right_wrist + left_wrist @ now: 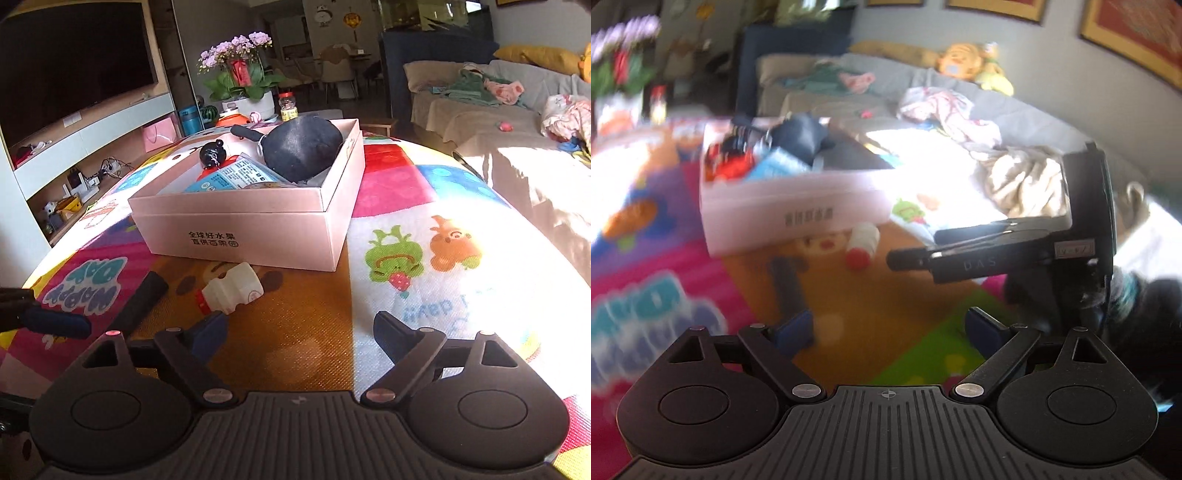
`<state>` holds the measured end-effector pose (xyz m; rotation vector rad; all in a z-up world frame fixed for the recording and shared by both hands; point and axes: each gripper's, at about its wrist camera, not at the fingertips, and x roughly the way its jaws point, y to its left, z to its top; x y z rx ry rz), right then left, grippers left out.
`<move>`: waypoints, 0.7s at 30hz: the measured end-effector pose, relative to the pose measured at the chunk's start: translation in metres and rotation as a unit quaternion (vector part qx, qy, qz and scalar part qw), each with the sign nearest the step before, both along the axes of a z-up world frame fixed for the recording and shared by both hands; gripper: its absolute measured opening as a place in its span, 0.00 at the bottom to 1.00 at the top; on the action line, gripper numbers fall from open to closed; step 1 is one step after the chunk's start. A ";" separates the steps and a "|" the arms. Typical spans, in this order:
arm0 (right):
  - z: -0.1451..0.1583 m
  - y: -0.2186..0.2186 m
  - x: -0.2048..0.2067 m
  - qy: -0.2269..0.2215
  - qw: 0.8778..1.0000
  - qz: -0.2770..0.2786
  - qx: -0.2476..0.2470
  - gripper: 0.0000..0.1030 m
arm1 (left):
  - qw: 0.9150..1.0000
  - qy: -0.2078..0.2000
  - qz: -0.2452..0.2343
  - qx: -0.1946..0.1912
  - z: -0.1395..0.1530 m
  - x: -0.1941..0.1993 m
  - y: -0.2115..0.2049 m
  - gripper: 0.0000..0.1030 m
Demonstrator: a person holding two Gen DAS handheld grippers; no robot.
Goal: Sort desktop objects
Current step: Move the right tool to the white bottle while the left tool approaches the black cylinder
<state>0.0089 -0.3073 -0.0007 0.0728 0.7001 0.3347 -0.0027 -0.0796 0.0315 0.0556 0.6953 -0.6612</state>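
Observation:
A pink cardboard box (258, 236) stands open on the colourful play mat (424, 288). Inside it lie a black pouch (303, 147), a black round toy (211, 153) and a blue leaflet (236, 177). In front of the box a white bottle with a red cap (232, 291) lies on its side, with a black cylinder (142, 302) to its left. My right gripper (301, 332) is open just short of the bottle and holds nothing. In the blurred left wrist view my left gripper (888, 332) is also open and empty, near the cylinder (788, 284), bottle (862, 243) and box (783, 218).
The right gripper (916, 246) reaches in from the right of the left wrist view. One left finger (55, 325) shows at the left edge of the right wrist view. A sofa (480, 122) with clothes stands behind on the right, a TV (74, 66) and potted flowers (240, 70) on the left.

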 end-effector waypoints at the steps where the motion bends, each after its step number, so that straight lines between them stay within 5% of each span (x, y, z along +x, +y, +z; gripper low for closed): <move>1: 0.000 0.001 0.000 -0.001 1.000 0.000 -0.002 0.88 | 1.000 -0.020 0.003 0.021 0.001 0.000 -0.001 0.92; 4: 0.000 0.001 0.000 -0.003 1.000 0.000 -0.001 0.92 | 0.995 -0.062 0.025 0.076 -0.001 0.012 -0.004 0.93; 9: 0.001 -0.003 0.000 -0.002 1.000 -0.019 0.004 0.93 | 0.994 -0.040 0.045 0.087 -0.011 0.047 -0.010 0.93; 13: 0.001 -0.008 -0.001 -0.005 0.999 -0.035 0.014 0.95 | 0.989 -0.060 0.051 0.122 -0.018 0.049 -0.016 0.97; 18: 0.001 -0.007 -0.001 -0.005 0.999 -0.037 0.014 0.97 | 0.974 -0.105 0.117 0.163 -0.010 0.042 -0.001 0.96; 21: 0.001 -0.007 -0.001 -0.007 0.999 -0.037 0.012 0.98 | 0.986 -0.063 0.085 0.129 -0.008 0.035 0.013 0.96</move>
